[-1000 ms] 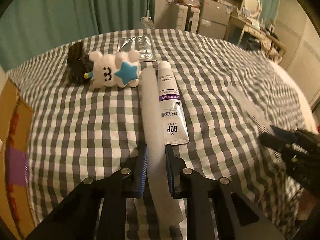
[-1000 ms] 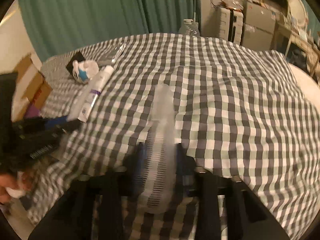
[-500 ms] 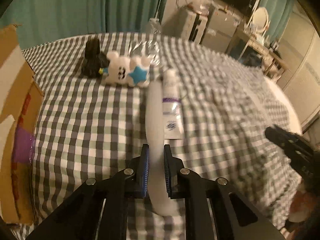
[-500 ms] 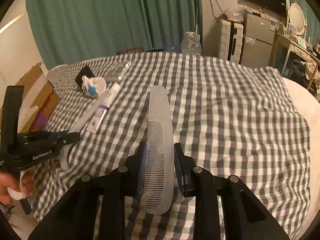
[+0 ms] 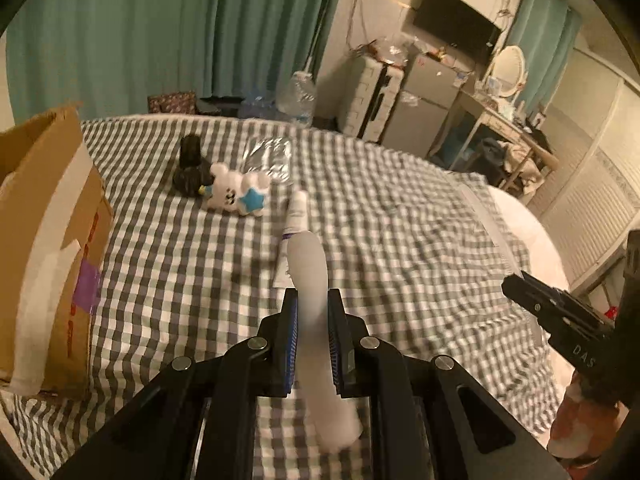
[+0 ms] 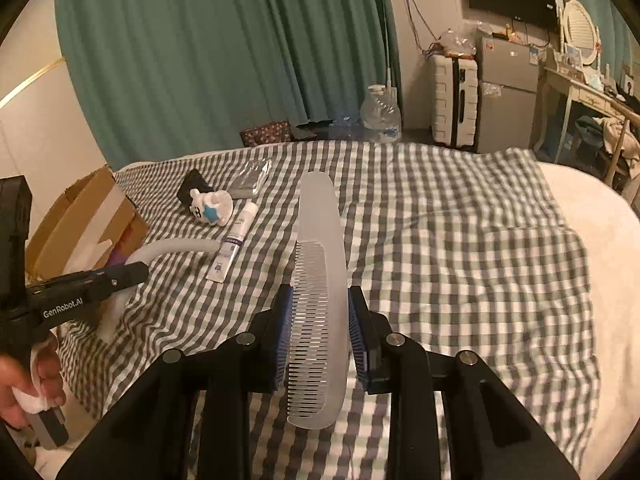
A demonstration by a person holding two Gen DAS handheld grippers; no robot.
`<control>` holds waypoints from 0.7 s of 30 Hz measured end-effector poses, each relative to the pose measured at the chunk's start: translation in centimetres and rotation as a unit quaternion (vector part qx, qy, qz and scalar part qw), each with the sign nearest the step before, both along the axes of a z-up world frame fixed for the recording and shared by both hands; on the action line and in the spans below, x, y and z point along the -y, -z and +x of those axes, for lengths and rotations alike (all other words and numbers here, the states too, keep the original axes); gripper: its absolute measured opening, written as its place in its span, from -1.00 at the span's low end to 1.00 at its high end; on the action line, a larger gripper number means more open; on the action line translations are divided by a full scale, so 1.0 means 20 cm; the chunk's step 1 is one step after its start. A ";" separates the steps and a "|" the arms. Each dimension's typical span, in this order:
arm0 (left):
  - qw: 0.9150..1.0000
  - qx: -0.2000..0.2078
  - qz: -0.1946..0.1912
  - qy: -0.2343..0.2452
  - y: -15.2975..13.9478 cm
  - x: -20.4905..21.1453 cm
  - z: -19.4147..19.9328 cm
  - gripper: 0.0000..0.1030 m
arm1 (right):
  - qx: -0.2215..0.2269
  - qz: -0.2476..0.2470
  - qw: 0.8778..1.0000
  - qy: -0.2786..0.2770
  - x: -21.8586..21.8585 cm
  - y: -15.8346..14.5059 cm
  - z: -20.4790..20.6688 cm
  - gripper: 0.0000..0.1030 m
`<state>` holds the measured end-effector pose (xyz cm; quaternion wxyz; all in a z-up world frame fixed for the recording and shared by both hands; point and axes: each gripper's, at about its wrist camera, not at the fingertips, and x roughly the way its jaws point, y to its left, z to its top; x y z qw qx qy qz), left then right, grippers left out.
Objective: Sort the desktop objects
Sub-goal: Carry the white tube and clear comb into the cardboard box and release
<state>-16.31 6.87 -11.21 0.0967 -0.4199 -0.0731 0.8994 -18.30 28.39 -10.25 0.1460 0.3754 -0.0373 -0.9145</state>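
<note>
Fingers (image 5: 294, 344) of the left gripper (image 5: 311, 346) pinch a long white flexible strip (image 5: 308, 280), blurred; I cannot name it more exactly. It sticks out forward toward 12 o'clock and also trails back between the finger arms. In the right wrist view the same strip (image 6: 176, 247) curves from the left gripper (image 6: 134, 276) at 9 o'clock, lifted off the checked bedspread (image 6: 460, 248).

Fingers (image 6: 358, 344) of the right gripper (image 6: 318, 346) are closed on a translucent white comb (image 6: 320, 280), teeth facing left, its handle end pointing to 12 o'clock, raised above the bed. The right gripper (image 5: 560, 316) shows at 3 o'clock in the left wrist view; the comb is hard to make out there.

On the bedspread (image 5: 400, 240), from the left wrist view: a white tube with purple band (image 5: 294, 224) lies just beyond the strip's tip at 12 o'clock. At 11 o'clock a white plush toy with a blue star (image 5: 236, 194) touches a black object (image 5: 190, 164). A silver foil packet (image 5: 270, 158) lies just beyond the toy. An open cardboard box (image 5: 48, 240) stands at 9 o'clock at the bed's edge.

A water jug (image 6: 380, 110) stands on the floor beyond the bed at 12 o'clock.
</note>
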 end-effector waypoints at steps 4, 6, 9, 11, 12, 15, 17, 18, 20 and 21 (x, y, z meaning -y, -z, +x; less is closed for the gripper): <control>1.000 -0.017 0.013 0.013 -0.11 -0.01 0.07 -0.74 | -0.028 -0.001 1.000 0.007 -0.02 -0.16 0.10 -0.48; 0.999 -0.022 0.029 0.015 -0.17 -0.01 0.10 -0.74 | -0.042 -0.001 0.999 0.018 -0.04 -0.23 0.17 -0.48; 0.998 -0.038 0.046 0.022 -0.28 0.00 0.16 -0.74 | -0.044 -0.009 0.999 0.023 -0.05 -0.32 0.25 -0.48; 0.997 -0.051 0.045 0.027 -0.36 0.02 0.19 -0.74 | -0.053 0.003 0.998 0.023 -0.03 -0.39 0.30 -0.48; 0.997 -0.059 0.045 0.029 -0.40 0.03 0.20 -0.74 | -0.062 0.013 0.998 0.022 -0.01 -0.43 0.33 -0.48; 0.995 -0.064 0.068 0.034 -0.52 0.10 0.20 -0.74 | -0.080 0.027 0.996 0.013 0.06 -0.55 0.39 -0.48; 0.994 -0.070 0.081 0.028 -0.60 0.16 0.20 -0.74 | -0.093 0.033 0.995 0.002 0.14 -0.62 0.43 -0.48; 0.994 -0.074 0.080 0.026 -0.64 0.19 0.20 -0.74 | -0.098 0.035 0.995 -0.004 0.18 -0.66 0.46 -0.48; 0.993 -0.090 0.069 0.023 -0.73 0.26 0.22 -0.74 | -0.106 0.040 0.993 -0.018 0.27 -0.72 0.48 -0.48; 0.993 -0.096 0.065 0.022 -0.77 0.29 0.23 -0.74 | -0.109 0.040 0.993 -0.029 0.33 -0.76 0.50 -0.48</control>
